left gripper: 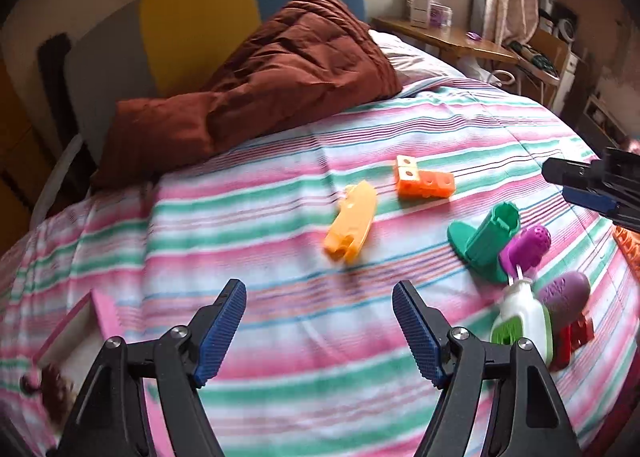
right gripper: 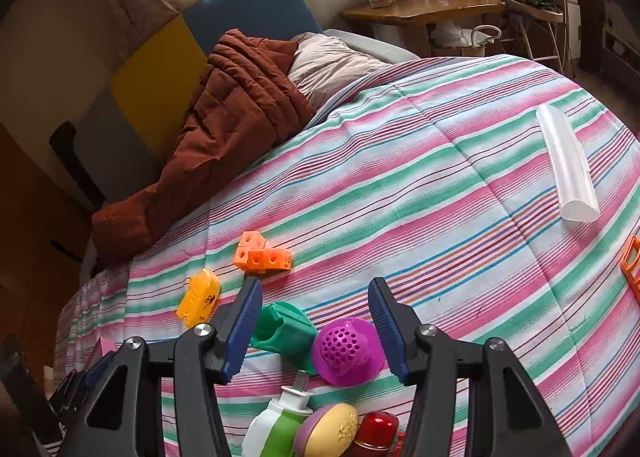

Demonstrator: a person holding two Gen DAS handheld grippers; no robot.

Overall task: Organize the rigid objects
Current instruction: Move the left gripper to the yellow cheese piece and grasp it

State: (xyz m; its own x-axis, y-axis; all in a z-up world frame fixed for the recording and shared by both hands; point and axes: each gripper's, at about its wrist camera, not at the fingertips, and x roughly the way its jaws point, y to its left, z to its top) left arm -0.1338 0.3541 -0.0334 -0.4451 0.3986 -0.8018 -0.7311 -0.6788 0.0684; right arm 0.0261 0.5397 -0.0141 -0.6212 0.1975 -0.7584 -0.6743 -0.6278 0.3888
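Toys lie on the striped bed (left gripper: pixel 280 337), most gathered by the right tool (right gripper: pixel 316 331), half-open and empty over the purple strainer toy (right gripper: pixel 346 351), while the left tool (left gripper: pixel 320 331), wide and empty, likely must reach for the stray yellow piece (left gripper: pixel 352 223)
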